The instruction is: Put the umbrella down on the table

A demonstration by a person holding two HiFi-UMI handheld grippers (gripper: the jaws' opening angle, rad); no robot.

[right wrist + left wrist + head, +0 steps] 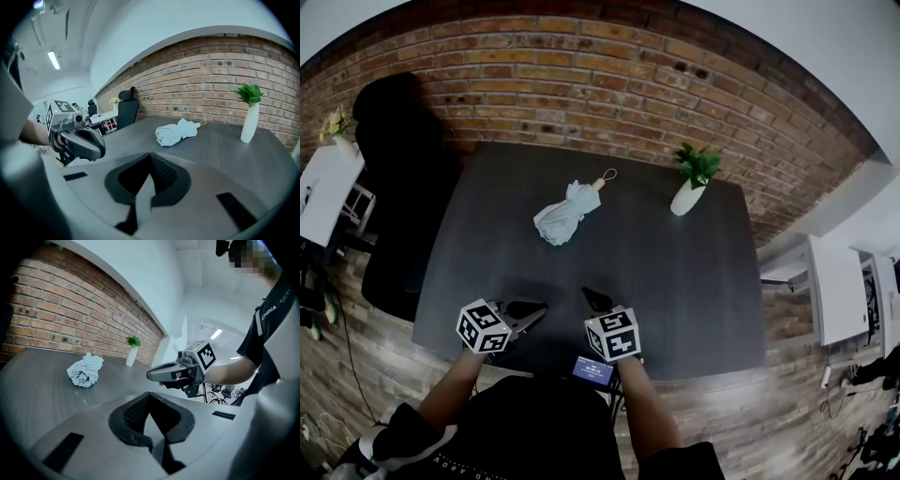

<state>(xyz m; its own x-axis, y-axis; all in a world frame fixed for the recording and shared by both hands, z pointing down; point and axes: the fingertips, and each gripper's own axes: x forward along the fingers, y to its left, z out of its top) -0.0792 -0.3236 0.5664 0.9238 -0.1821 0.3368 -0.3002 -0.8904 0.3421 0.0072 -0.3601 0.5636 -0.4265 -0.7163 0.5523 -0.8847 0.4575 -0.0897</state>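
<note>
one folded, pale blue umbrella (566, 212) is seen in the head view lying flat on the dark table (694, 281), to the left of the white vase (687, 197) and apart from it, with nothing holding it. the left gripper (540, 307) and the right gripper (587, 294) are held low at the table edge far from the vase, well apart from the umbrella.

in the left gripper view, the jaws are pressed together on nothing. the umbrella (85, 371) is shown resting on the tabletop left of the vase (131, 355).

in the right gripper view, the jaws are likewise met tip to tip and empty. the umbrella (178, 132) is seen lying left of the vase (249, 123), its loop end turned toward it.

the putting-down is judged to be done, and nothing of the task appears to be left.
</note>
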